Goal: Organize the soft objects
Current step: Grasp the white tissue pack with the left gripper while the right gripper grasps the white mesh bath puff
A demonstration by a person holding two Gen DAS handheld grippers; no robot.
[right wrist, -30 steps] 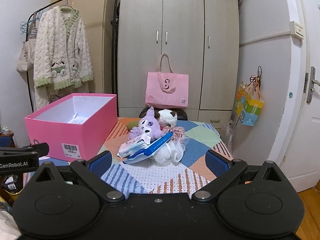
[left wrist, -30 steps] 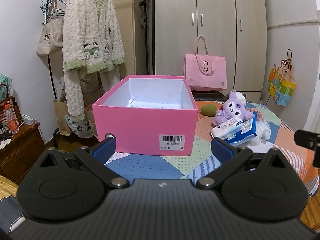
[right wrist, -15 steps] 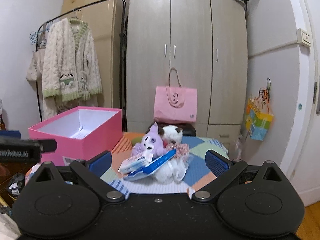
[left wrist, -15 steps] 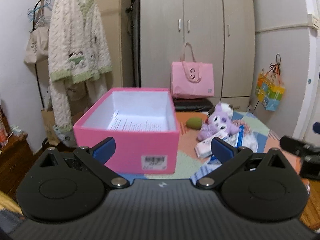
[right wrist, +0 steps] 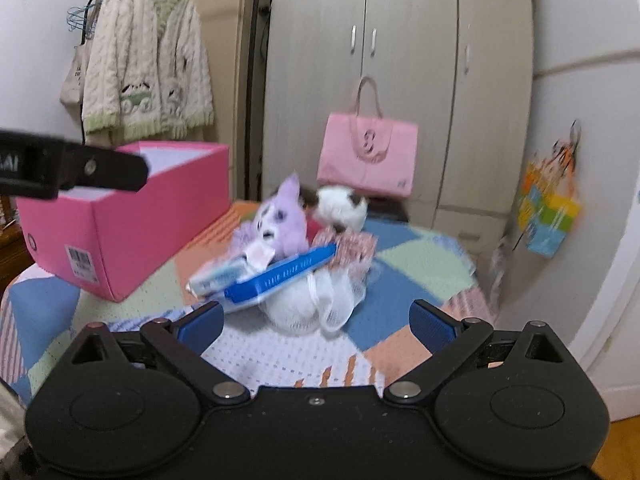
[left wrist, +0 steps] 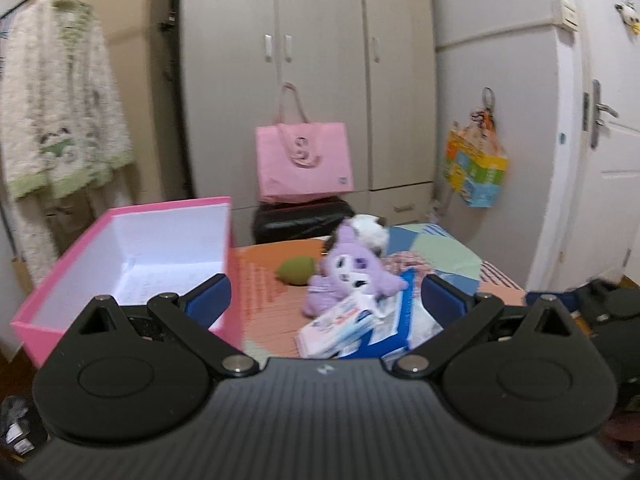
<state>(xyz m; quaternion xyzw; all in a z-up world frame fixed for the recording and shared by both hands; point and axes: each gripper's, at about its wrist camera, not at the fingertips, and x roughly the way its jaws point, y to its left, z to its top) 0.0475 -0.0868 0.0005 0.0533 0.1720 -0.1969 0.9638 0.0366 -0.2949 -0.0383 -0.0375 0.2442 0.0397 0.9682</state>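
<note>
A pile of soft things lies on the patchwork table: a purple plush (left wrist: 352, 270) (right wrist: 280, 220), a white-and-brown plush (left wrist: 370, 230) (right wrist: 340, 206) behind it, a white mesh bundle (right wrist: 308, 304), a blue-edged packet (left wrist: 396, 320) (right wrist: 284, 272) and a white tissue pack (left wrist: 340, 326) (right wrist: 224, 276). An open pink box (left wrist: 132, 256) (right wrist: 132, 216) stands left of the pile, with paper inside. My left gripper (left wrist: 326, 300) hovers open above the pile's near side. My right gripper (right wrist: 316, 322) is open too, just short of the mesh bundle. Neither holds anything.
A green oval toy (left wrist: 296, 270) lies between box and plush. A pink tote bag (left wrist: 304, 164) (right wrist: 368, 156) rests on a black case before the wardrobe (left wrist: 312, 60). A knitted robe (right wrist: 148, 60) hangs at left. The left gripper's body (right wrist: 72, 168) juts in from the left.
The left gripper has swung right, from facing the pink box to facing the plush pile. The right gripper has moved closer to the pile and lower. Both stay open.
</note>
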